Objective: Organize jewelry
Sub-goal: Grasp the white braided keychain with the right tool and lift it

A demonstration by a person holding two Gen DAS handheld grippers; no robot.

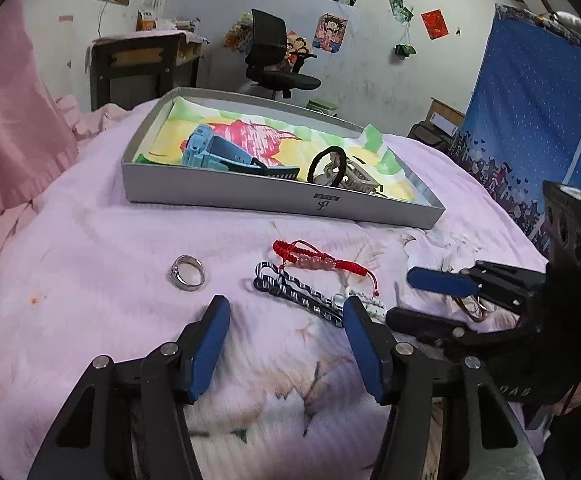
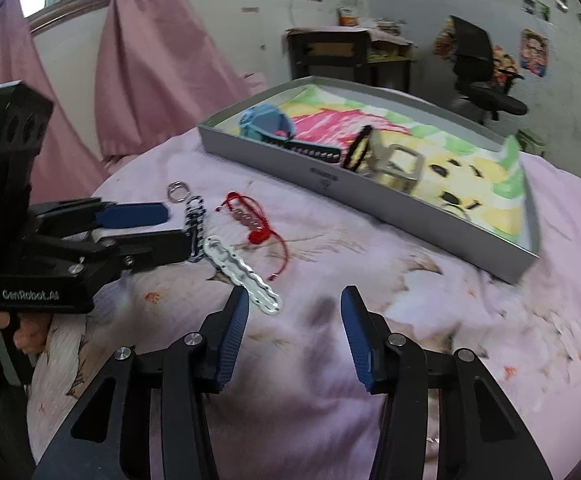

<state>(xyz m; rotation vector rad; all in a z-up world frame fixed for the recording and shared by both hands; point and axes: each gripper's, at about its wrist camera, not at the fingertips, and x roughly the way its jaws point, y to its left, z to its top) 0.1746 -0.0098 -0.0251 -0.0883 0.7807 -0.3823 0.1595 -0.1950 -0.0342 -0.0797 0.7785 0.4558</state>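
Ring (image 1: 188, 278): on the pink blanket (image 1: 90, 280), left of the other pieces.
Striped clip (image 1: 290, 292): beside the red bracelet (image 1: 318, 258).
Left gripper (image 1: 284, 316): parted, nothing between the pads.
Right gripper (image 2: 294, 308): parted, grasping nothing.
Box (image 1: 250, 196): farther back, holding a watch (image 1: 226, 154).

Bed (image 1: 90, 260) with pale pink printed cover carries everything; grey shallow box (image 1: 250, 196) at the far side; nearer, lying loose on the cover: silver ring (image 1: 188, 278), red cord bracelet (image 1: 314, 258), black-and-white striped clip (image 1: 290, 290), silver wavy clip (image 2: 246, 276).
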